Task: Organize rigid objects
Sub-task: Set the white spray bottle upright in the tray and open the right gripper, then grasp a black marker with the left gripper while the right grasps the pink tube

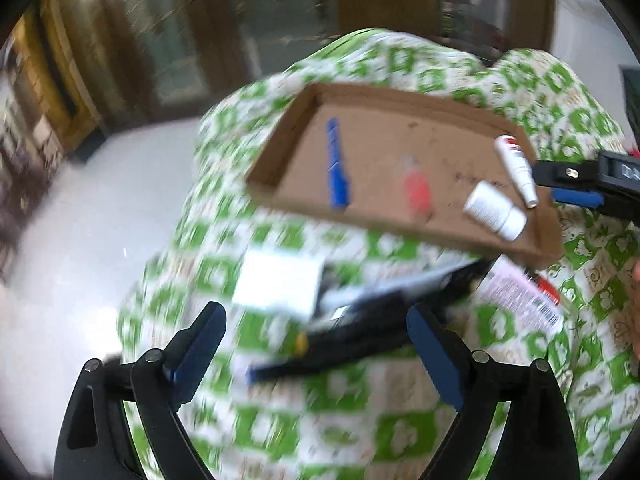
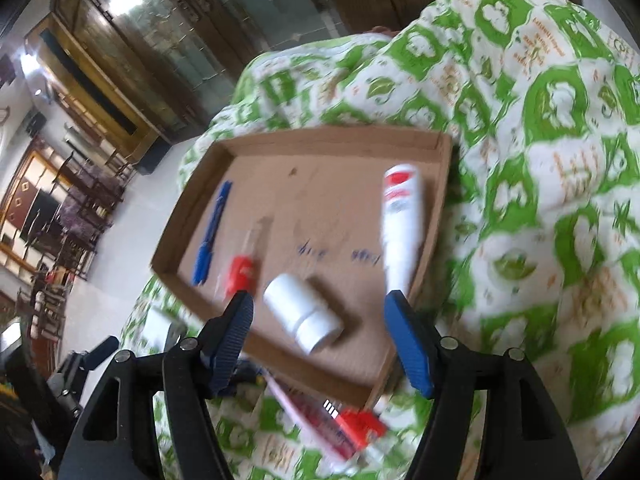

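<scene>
Brown cardboard tray [image 2: 436,184] on a white cloth [image 2: 540,160] patterned with green blocks and orange lettering. Near the tray's left edge, a blue pen [image 2: 210,234]; beside it a red, clear-ended thing [image 2: 240,270]. White bottle [image 2: 302,316] near the front edge; white tube [image 2: 400,216] with red print along the right edge. Blue gripper pads [image 2: 408,344] on black arms.

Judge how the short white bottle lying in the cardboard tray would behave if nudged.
The white bottle lies on its side on the flat cardboard tray, so it would probably roll. Its smooth round plastic may slip between pads. It looks rigid and likely light.
</scene>
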Tool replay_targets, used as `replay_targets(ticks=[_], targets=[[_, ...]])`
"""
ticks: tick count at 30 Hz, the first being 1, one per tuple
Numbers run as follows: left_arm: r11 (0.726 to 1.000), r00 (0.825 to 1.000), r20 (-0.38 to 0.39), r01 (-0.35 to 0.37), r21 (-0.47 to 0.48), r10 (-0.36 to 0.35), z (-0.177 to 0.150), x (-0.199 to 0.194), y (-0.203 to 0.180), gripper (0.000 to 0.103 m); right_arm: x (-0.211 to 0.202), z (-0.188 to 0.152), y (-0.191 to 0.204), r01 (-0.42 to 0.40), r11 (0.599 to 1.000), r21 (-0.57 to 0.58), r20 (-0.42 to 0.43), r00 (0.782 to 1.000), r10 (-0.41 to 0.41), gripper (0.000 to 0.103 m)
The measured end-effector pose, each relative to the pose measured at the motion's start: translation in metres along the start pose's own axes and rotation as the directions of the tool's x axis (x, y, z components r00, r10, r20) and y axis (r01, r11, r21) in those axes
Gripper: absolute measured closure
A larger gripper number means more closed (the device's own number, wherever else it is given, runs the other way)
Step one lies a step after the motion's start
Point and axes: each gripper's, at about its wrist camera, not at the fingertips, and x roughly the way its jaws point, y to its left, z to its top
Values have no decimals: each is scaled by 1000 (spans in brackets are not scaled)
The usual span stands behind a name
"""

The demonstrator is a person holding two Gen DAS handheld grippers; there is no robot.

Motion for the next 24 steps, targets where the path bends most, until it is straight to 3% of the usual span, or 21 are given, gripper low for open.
replay_targets(ticks=[6,12,14,19,24], targets=[[991,1000,-3,12,-132,-13,-13,-5,33,9,-5,-21,18,-76,996,-39,-50,996,74,35],[996,1000,-20,2,-92,-3,-18,-3,24,9,-4,-43,36,-128,987,-98,-127,985,115,35],[998,1000,-19,-5,-70,3,-19,-4,19,9,-3,-48,39,-109,987,-116,-150,985,91,37],[999,1000,-21,-3,-44,2,-19,-4,12,9,10,-56,39,-40,989,-143,-211,977,9,57],[999,1000,-30,2,-43,-4,-19,-2,10,9,28,-60,38,23,983,-180,-260,963,-70,58]])
